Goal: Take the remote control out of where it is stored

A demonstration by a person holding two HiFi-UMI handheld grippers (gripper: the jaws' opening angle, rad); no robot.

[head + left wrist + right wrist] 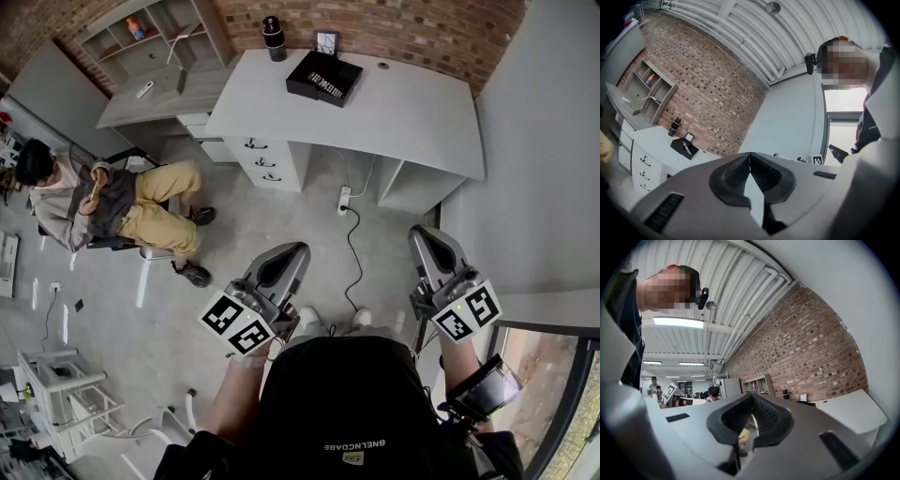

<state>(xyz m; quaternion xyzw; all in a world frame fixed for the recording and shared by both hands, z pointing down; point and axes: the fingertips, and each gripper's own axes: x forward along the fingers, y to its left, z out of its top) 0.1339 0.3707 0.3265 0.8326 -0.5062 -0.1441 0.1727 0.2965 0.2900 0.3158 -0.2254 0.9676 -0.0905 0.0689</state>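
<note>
Holding nothing, left gripper (750,154) and right gripper (751,396) have their jaws pressed together.

Slim dark button-covered remote control (325,83) — lying flat inside a shallow open black box (304,70).
Far ahead of both pairs of jaws — well apart from them.

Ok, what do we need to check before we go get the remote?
1. Remote in sight, lying in the black box on the white desk: ok.
2. Left gripper empty: ok.
3. Right gripper empty: ok.
4. Fingers open for grabbing: not ok, both pairs shut.
5. Desk within reach: not ok, floor lies between.
6. Path free: not ok, a cable lies on the floor ahead.
</note>
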